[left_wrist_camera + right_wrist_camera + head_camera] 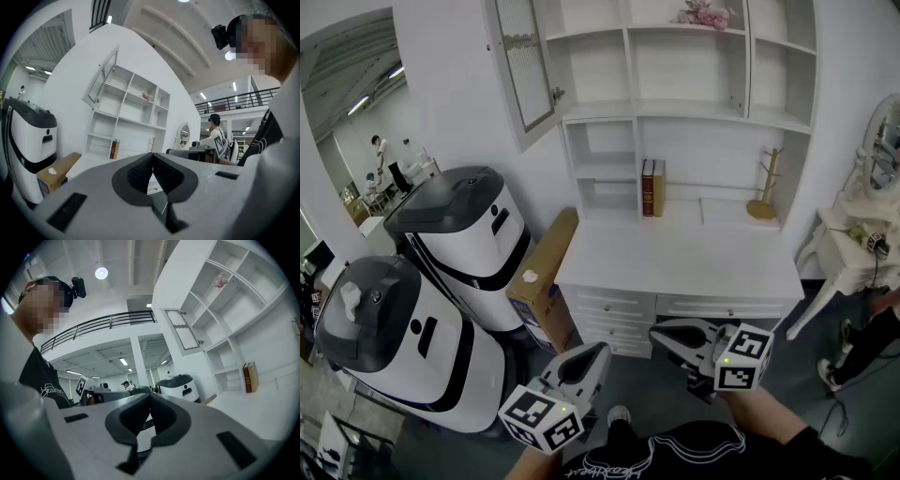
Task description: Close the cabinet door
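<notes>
The white cabinet door [525,66] with a glass panel stands swung open to the left of the top shelf unit [675,56]; it also shows in the left gripper view as the door [104,77] and in the right gripper view as the door [185,331]. Both grippers are held low in front of the desk, far below the door and touching nothing. My left gripper [598,352] is shut and empty, its pads meeting [152,157]. My right gripper [661,333] is also shut and empty [150,397], pointing toward the left gripper.
A white desk [675,258] with drawers stands under the shelves, holding books [652,187] and a wooden stand [764,187]. Two white-and-grey machines [464,234] [384,328] and a cardboard box [546,277] are at the left. A white side table [853,234] and a person's leg [867,342] are at the right.
</notes>
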Tool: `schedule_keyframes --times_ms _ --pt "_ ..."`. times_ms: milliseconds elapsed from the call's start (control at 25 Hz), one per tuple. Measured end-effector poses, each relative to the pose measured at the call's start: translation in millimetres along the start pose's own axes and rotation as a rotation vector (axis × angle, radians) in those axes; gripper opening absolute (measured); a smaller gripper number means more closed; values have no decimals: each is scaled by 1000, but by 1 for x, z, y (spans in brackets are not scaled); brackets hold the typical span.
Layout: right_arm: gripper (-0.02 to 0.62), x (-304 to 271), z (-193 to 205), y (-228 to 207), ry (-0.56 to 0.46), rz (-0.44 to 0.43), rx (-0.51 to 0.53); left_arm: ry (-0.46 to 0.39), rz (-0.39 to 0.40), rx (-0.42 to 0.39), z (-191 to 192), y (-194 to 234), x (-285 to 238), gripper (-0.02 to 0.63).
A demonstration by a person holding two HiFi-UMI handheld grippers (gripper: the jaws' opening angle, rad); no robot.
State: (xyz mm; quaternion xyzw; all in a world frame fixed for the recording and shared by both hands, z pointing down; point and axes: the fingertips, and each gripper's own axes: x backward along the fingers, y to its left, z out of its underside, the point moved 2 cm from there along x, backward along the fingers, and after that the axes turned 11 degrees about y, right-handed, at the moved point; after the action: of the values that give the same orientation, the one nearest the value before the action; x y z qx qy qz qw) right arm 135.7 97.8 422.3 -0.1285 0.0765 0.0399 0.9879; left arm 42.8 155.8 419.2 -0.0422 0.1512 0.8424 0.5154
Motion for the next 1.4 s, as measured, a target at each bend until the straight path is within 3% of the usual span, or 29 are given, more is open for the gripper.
schedule_keyframes --times_ms 840,1120,1400 --pt "0 18 4 -13 -14 10 -30 -4 24 27 -1 -10 -18 5" --pt "0 5 7 -32 -5 11 -40 11 34 41 1 6 -34 5" --pt "0 -26 -2 -64 5 24 -48 12 51 59 -8 50 -53 5"
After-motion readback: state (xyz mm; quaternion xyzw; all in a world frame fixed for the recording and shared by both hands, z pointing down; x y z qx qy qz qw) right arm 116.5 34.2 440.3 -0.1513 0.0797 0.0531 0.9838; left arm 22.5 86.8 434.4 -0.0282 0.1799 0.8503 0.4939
